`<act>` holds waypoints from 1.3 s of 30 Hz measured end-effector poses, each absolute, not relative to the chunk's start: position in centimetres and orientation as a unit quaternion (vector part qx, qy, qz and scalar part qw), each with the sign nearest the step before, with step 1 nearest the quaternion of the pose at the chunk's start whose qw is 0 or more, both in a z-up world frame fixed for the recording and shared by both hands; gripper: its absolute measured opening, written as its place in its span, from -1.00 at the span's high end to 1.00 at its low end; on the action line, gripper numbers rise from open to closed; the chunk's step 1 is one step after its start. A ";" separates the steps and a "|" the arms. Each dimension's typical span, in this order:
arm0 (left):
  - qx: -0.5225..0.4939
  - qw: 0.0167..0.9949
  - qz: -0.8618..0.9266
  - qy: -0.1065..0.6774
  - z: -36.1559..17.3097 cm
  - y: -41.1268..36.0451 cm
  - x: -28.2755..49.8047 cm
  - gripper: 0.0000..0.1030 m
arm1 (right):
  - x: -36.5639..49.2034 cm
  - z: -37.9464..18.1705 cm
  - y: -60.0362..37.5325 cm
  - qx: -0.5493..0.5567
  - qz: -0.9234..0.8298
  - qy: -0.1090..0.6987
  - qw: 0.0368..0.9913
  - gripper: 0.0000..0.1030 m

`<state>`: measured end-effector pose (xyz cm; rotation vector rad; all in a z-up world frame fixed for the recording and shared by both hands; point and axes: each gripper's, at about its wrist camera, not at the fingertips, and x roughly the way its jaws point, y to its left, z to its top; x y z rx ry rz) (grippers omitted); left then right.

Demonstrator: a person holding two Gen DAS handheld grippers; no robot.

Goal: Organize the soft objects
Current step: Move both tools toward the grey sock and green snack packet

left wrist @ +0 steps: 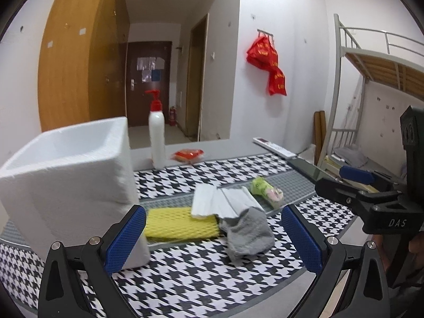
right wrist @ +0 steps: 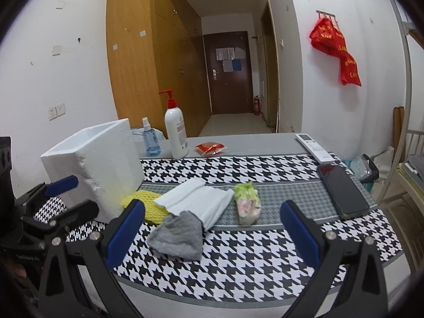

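Observation:
A grey cloth [left wrist: 247, 232] [right wrist: 177, 234] lies crumpled on the houndstooth mat, overlapping a folded white cloth [left wrist: 220, 201] [right wrist: 198, 200]. Partly under them lies a yellow foam net [left wrist: 177, 224] [right wrist: 144, 202]. A green floral packet [left wrist: 266, 189] [right wrist: 247, 202] rests to the right. A white foam box [left wrist: 71, 182] [right wrist: 98, 159] stands at the left. My left gripper [left wrist: 214, 238] is open, hovering just short of the grey cloth with nothing between its fingers. My right gripper [right wrist: 212, 234] is also open and holds nothing; it shows as a black body [left wrist: 371, 201] at the right edge of the left wrist view.
A white pump bottle [left wrist: 157, 135] [right wrist: 175, 129] with a red top, a blue spray bottle [right wrist: 151, 140] and a red packet [left wrist: 188, 155] [right wrist: 210, 149] stand at the back. A remote [right wrist: 315, 147] and a phone [right wrist: 343, 190] lie at the right. A bunk bed [left wrist: 371, 79] stands beyond.

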<state>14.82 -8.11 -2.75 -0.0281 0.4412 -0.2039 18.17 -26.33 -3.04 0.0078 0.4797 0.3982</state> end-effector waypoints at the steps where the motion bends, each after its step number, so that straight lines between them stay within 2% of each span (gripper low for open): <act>1: -0.014 0.969 -0.103 0.223 -2.9 -8.4 14.9 -0.98 | 18.3 -3.2 -26.6 0.005 0.195 0.237 0.952 -1.00; 28: -0.033 0.939 -0.108 0.324 -7.2 -11.9 19.4 -0.98 | 22.4 -6.0 -29.1 0.004 0.184 0.294 0.938 -1.00; 39: -0.038 0.928 -0.088 0.359 -8.7 -12.2 21.0 -0.79 | 23.5 -6.8 -29.2 -0.001 0.193 0.306 0.932 -1.00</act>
